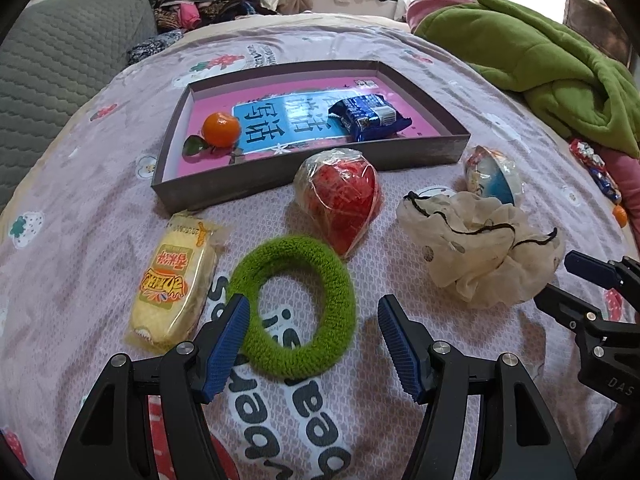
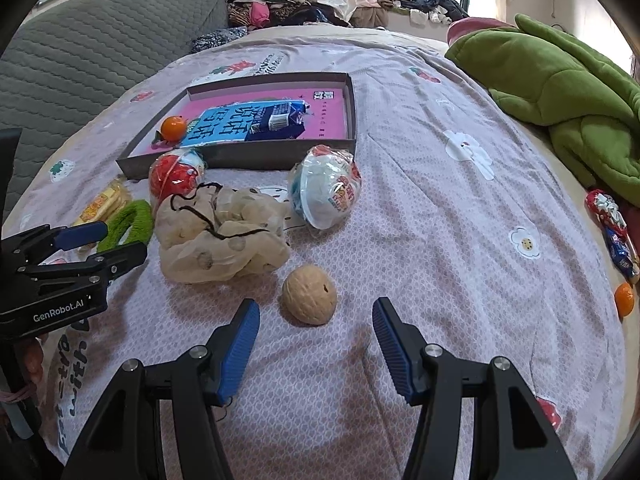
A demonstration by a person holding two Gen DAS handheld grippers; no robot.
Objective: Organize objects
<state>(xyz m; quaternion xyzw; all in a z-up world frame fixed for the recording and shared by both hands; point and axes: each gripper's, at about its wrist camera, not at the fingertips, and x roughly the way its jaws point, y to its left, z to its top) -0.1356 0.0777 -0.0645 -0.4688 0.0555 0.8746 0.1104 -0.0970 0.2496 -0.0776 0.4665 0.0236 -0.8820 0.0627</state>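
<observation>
On the bedspread lies a green knitted ring (image 1: 294,308), and my left gripper (image 1: 312,312) hangs open just above it, its left pad over the ring's edge. A shallow grey box (image 1: 424,156) holds an orange (image 1: 221,129) and a blue snack packet (image 1: 368,116). In front of the box sit a red wrapped ball (image 1: 340,196), a yellow cake packet (image 1: 176,280), a cream mesh pouch (image 1: 480,244) and a blue-white wrapped ball (image 1: 494,178). My right gripper (image 2: 316,312) is open, with a tan walnut (image 2: 309,294) just ahead between its fingertips, untouched.
A green quilt (image 2: 560,88) is heaped at the right, with candy wrappers (image 2: 616,232) and a small orange (image 2: 624,299) near the bed's right edge. A grey cushion (image 1: 60,64) lines the left. Clothes are piled at the back.
</observation>
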